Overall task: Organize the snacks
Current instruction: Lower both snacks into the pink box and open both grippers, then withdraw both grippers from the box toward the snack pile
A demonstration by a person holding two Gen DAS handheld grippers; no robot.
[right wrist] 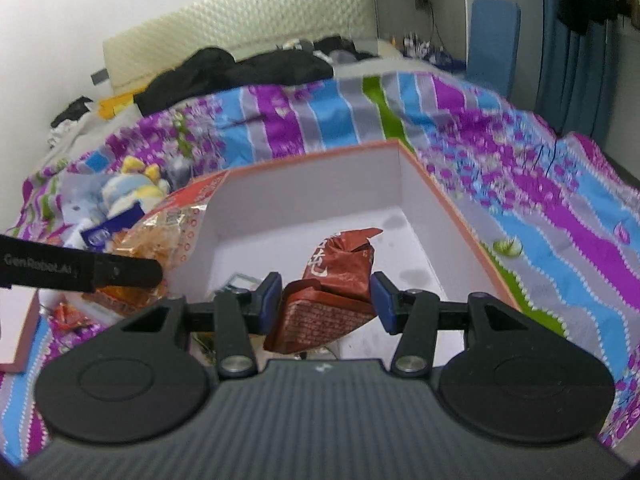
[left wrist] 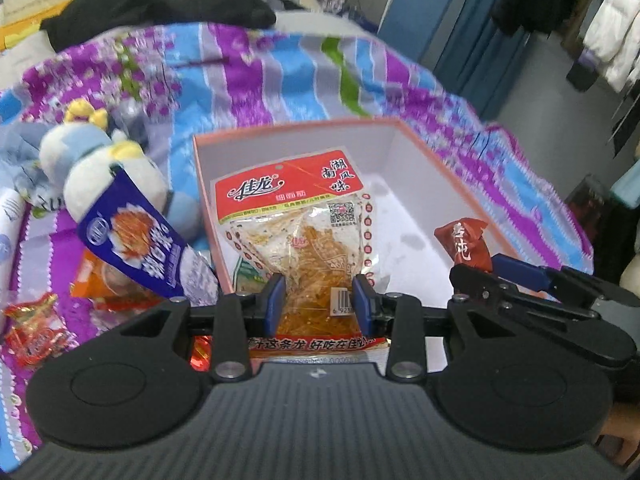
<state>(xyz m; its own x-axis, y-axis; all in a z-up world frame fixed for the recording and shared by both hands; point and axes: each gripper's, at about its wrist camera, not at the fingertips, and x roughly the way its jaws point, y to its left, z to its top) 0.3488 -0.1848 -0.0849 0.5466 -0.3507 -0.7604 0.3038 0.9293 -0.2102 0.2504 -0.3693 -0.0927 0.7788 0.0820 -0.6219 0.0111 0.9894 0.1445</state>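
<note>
- Fingers (left wrist: 276, 300) of your left gripper (left wrist: 319, 300) are clamped on a clear bag (left wrist: 296, 240) of orange strips with a red top; both blue pads press its sides
- Your bag hangs over the box (left wrist: 416, 148), at its left wall, and its lower edge reaches back under the gripper
- Your right gripper (right wrist: 326, 300) grasps a brown pack (right wrist: 332, 292); the pads sit on its two sides, and the pack is crumpled between them
- From the left wrist you see this brown pack (left wrist: 464, 240) at the right side of the box, with the right gripper just behind it
- From the right wrist the pack is above the white floor of the box (right wrist: 440, 216); I cannot tell if it touches the floor
- One small item (right wrist: 236, 282) lies on the box floor near the left pad, but it is too hidden to name
- Left of the box, on the striped blanket (left wrist: 248, 68), you have a plush toy (left wrist: 108, 168), a blue pack (left wrist: 136, 240) leaning on it, an orange pack (left wrist: 100, 280) and a red candy (left wrist: 34, 328)
- Dark clothes (right wrist: 240, 68) lie far behind on the bed
</note>
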